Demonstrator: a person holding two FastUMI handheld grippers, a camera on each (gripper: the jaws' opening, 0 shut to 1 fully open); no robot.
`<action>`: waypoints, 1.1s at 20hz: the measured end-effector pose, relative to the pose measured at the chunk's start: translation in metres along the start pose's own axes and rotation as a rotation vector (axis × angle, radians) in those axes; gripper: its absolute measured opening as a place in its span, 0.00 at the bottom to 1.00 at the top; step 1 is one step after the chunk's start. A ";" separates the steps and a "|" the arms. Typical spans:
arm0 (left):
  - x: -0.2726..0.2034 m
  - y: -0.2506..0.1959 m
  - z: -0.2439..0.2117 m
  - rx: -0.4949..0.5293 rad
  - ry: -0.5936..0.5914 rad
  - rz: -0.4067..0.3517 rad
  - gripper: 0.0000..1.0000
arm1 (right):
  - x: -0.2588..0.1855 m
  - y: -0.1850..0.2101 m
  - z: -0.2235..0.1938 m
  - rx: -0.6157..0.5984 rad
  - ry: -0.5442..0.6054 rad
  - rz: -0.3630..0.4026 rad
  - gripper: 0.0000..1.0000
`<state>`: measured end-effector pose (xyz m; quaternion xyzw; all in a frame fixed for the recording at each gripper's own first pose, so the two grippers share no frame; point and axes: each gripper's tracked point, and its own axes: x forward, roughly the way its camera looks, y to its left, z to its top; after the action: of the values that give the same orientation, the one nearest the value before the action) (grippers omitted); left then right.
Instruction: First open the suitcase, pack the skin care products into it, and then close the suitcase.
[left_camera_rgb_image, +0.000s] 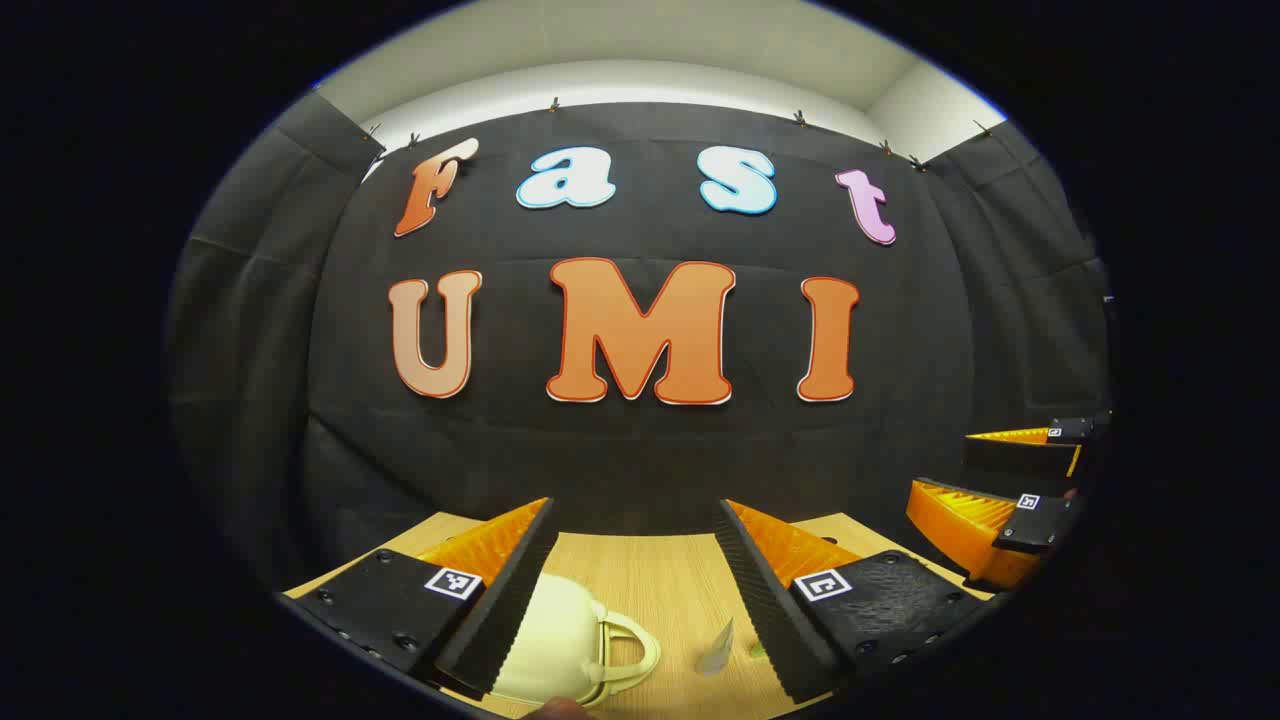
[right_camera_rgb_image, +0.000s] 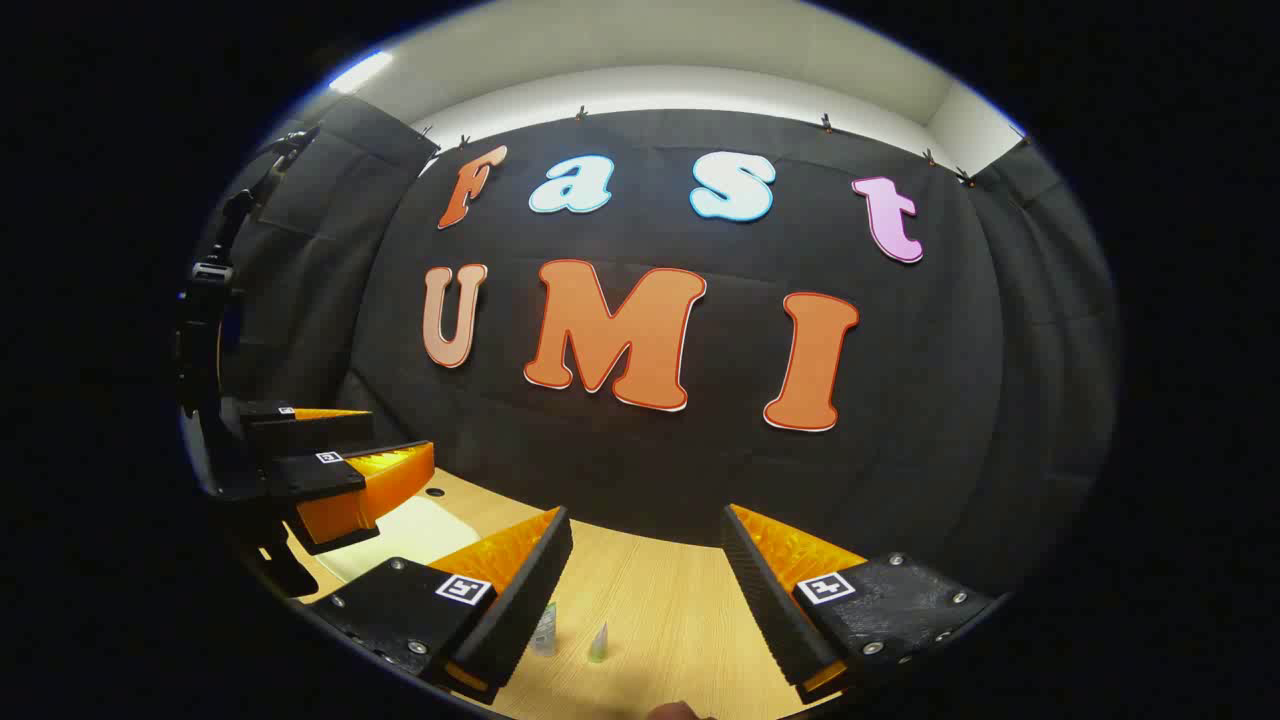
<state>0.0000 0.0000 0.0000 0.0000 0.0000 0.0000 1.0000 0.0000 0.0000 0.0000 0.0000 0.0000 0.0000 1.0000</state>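
In the left gripper view the left gripper (left_camera_rgb_image: 635, 590) hangs above a light wooden bench (left_camera_rgb_image: 650, 580) with its two fingers spread wide apart and nothing between them. Below and between those fingers, near the bench's near edge, lies a cream-coloured suitcase (left_camera_rgb_image: 560, 640) with its looped handle (left_camera_rgb_image: 630, 655) turned toward the right; its lid appears down (only a rounded part of the shell shows past the left finger, so the seam cannot be made out). Just right of the handle, apart from it, a small pale skin care tube (left_camera_rgb_image: 717, 650) stands on the wood, with a speck of green beside it that is too small to identify. Toward the bench's right edge the right gripper (left_camera_rgb_image: 1000, 480) hovers, its fingers parted. In the right gripper view the right gripper (right_camera_rgb_image: 645, 590) also has its fingers released and wide, empty, over bare wood. Between them, near the near edge, stand two small skin care tubes, a greenish one (right_camera_rgb_image: 545, 630) close to the left finger and a paler one (right_camera_rgb_image: 598, 643) just beside it, not touching. Toward the bench's left edge the left gripper (right_camera_rgb_image: 340, 450) hovers over the cream suitcase (right_camera_rgb_image: 420, 530), with the holder's dark arm behind it.
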 end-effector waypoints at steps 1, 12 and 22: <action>-0.001 -0.001 -0.002 0.001 0.001 -0.001 0.98 | -0.001 0.001 0.000 0.003 0.000 0.003 0.96; -0.004 0.008 -0.006 0.066 0.007 0.044 0.97 | 0.000 0.001 0.000 0.010 -0.008 0.004 0.95; 0.001 0.005 -0.003 0.118 0.001 0.059 1.00 | 0.003 -0.001 -0.003 0.025 -0.009 0.002 0.95</action>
<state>0.0006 0.0046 -0.0033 0.0591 0.0003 0.0296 0.9978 0.0026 -0.0011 -0.0030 0.0126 -0.0047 0.0008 0.9999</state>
